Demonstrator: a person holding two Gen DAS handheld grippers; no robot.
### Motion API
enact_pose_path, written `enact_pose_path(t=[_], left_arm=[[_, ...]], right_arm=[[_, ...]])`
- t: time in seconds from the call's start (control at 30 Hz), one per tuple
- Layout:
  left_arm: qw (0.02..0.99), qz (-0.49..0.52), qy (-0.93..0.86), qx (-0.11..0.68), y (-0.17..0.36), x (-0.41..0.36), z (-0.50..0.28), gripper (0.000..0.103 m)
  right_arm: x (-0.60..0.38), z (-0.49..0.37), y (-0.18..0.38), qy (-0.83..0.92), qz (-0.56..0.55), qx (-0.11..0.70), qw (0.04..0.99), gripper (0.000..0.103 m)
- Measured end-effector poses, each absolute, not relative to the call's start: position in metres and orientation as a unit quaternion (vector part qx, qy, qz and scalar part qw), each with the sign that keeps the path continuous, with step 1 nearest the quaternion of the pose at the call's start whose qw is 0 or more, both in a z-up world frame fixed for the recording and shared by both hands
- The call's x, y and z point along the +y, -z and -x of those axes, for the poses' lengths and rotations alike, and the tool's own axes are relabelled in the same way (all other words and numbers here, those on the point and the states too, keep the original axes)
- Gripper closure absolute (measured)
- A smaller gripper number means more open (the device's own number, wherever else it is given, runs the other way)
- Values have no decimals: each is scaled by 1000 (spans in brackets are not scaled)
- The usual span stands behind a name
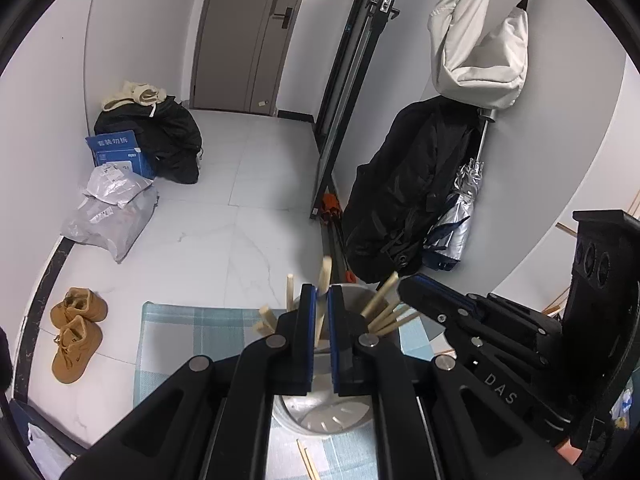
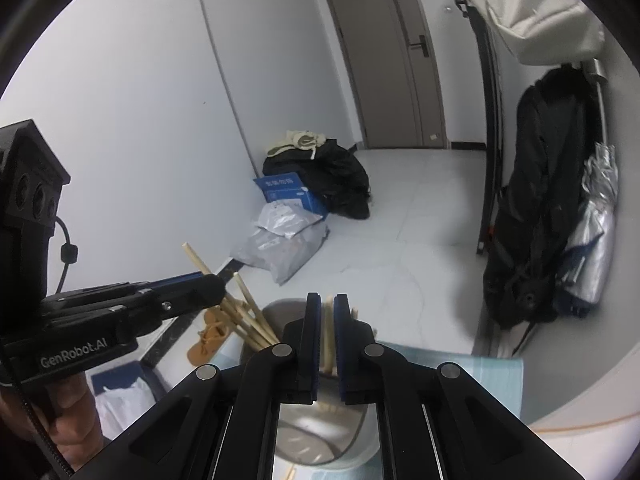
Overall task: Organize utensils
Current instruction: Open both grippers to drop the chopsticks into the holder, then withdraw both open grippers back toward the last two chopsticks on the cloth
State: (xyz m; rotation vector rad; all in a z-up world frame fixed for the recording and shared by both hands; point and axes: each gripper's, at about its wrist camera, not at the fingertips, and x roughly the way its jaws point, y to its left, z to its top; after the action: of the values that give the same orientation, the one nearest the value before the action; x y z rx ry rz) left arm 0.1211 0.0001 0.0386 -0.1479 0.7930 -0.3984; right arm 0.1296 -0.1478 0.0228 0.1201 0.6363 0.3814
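A steel utensil holder [image 1: 320, 420] stands on a blue checked cloth [image 1: 180, 328], with several wooden chopsticks [image 1: 384, 312] leaning in it. My left gripper [image 1: 323, 292] is over the holder's mouth, shut on one upright chopstick [image 1: 325, 272] whose lower end reaches into the holder. My right gripper [image 2: 327, 300] is also above the holder [image 2: 348, 444], shut on another chopstick [image 2: 328, 340] that points down into it. In the right wrist view the left gripper [image 2: 218, 282] comes in from the left beside the leaning chopsticks [image 2: 248, 320]. In the left wrist view the right gripper [image 1: 408, 284] shows at the right.
Two loose chopsticks [image 1: 308, 460] lie on the cloth in front of the holder. The table ends just past the holder. On the floor beyond are tan shoes [image 1: 76, 332] and grey parcels [image 1: 112, 216]. A black backpack [image 1: 400, 200] and a silver umbrella [image 1: 460, 216] hang at the right.
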Motion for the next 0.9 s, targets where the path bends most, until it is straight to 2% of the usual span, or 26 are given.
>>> enact_pose_path(t=[0.13,0.23,0.3,0.4,0.47,0.5,0.63,0.77,0.9], left_arm=[[898,71,177,397,-40,1,-114,92],[903,72,160,392,-43,6,-105,79],[911,69,146,380,-47,9,-94,59],[923,64,126,358,-54,12,-77,39],[926,63,115,354,-57,13,-71,36],[927,63,111,354,-58,14,-68,36],[930,51,101,351,-61,14,-54,35],[937,28,80,340,-62,14,-36,28],[940,31,73,332,-60,17,-20,25]], right_arm=[[-151,-119,-28,-176,-58,311,932,84],[-154,-105,-37,-168,-60,299,937,79],[-157,-97,-42,-165,-67,292,940,73],[-159,-80,-51,-160,-71,282,943,64],[-158,-68,-54,-151,-66,279,946,53],[-158,-60,-56,-151,-68,275,947,51],[-156,-35,-61,-146,-69,263,951,44],[-155,-10,-62,-144,-69,252,954,37],[-153,11,-62,-138,-76,247,956,36]])
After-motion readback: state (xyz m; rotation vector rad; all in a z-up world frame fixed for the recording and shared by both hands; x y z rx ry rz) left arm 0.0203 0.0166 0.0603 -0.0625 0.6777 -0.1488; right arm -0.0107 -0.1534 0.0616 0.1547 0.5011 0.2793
